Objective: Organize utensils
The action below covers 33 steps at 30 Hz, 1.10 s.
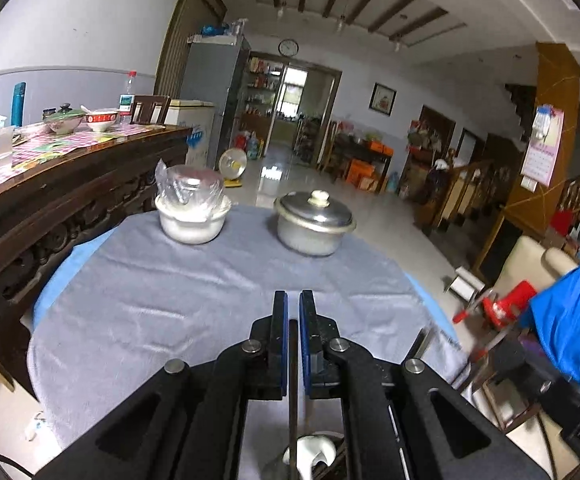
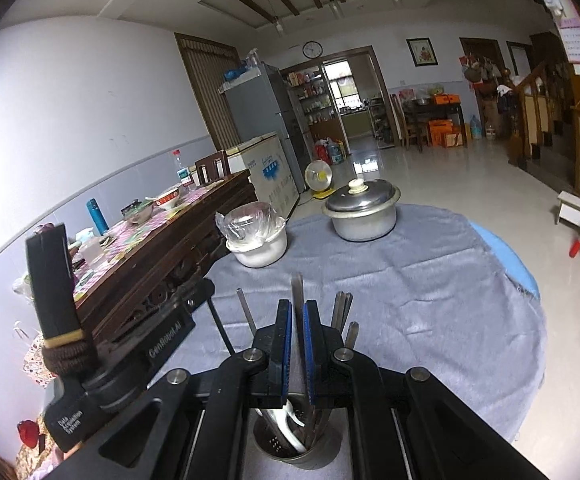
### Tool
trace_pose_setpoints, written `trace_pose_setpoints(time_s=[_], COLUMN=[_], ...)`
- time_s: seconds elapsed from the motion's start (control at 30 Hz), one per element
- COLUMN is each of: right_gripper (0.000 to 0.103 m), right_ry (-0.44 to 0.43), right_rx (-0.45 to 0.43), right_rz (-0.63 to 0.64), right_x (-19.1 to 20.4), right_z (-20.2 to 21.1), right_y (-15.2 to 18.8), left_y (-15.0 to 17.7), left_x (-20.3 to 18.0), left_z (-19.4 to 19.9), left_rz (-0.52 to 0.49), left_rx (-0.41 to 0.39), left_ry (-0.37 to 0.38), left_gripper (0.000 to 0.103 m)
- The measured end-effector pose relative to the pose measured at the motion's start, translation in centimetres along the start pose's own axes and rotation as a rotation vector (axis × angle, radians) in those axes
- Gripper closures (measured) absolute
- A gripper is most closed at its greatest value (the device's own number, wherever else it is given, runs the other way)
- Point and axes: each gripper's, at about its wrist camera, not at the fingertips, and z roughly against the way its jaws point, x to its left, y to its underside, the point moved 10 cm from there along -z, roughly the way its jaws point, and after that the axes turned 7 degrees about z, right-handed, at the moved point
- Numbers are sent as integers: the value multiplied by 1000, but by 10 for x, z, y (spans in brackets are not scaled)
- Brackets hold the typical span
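Observation:
My left gripper [image 1: 293,300] is shut on a thin dark chopstick [image 1: 293,360] that runs down between its blue pads toward a white spoon [image 1: 313,451] below. My right gripper [image 2: 297,308] is shut on a flat metal utensil handle [image 2: 297,290] that sticks up between its fingers. Right under it stands a perforated metal utensil holder [image 2: 280,446] with a white spoon [image 2: 286,420] and several utensils in it. Other metal handles [image 2: 341,308] rise beside the fingers. The dark chopstick [image 2: 221,326] slants in from the left.
A round table with a grey cloth [image 2: 429,300] carries a lidded metal pot [image 2: 363,210] and a white pot with a plastic-wrapped bowl [image 2: 256,236] at its far side. A dark wooden table [image 1: 70,184] with dishes stands close on the left. A red stool [image 1: 505,304] is on the right.

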Motion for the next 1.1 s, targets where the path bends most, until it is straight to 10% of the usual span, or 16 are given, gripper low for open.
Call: trace_pose_setpoints(time_s=[0.13,0.27,0.43,0.57,1.1], right_gripper=[96,96,90,44,44], right_ry=[-5,-2,-16,-19,15], right_rx=[-1,-5,29,36,65], right_rz=[-14,-32,-68,-106,2], right_x=[0,-3,-6,-11,18], right_z=[1,5,5,7,34], right_y=[0,1,10,20,55], left_y=[4,8,20,27,24], left_x=[8,20,36,45,60], left_z=[9,20,35,44,101], left_rz=[-44,-90,-139,-171,-210], left_rx=[18,23,45,65,-1], left_ry=[-23,-69,-138,-194,-320], left_gripper=[96,54,35,30,16])
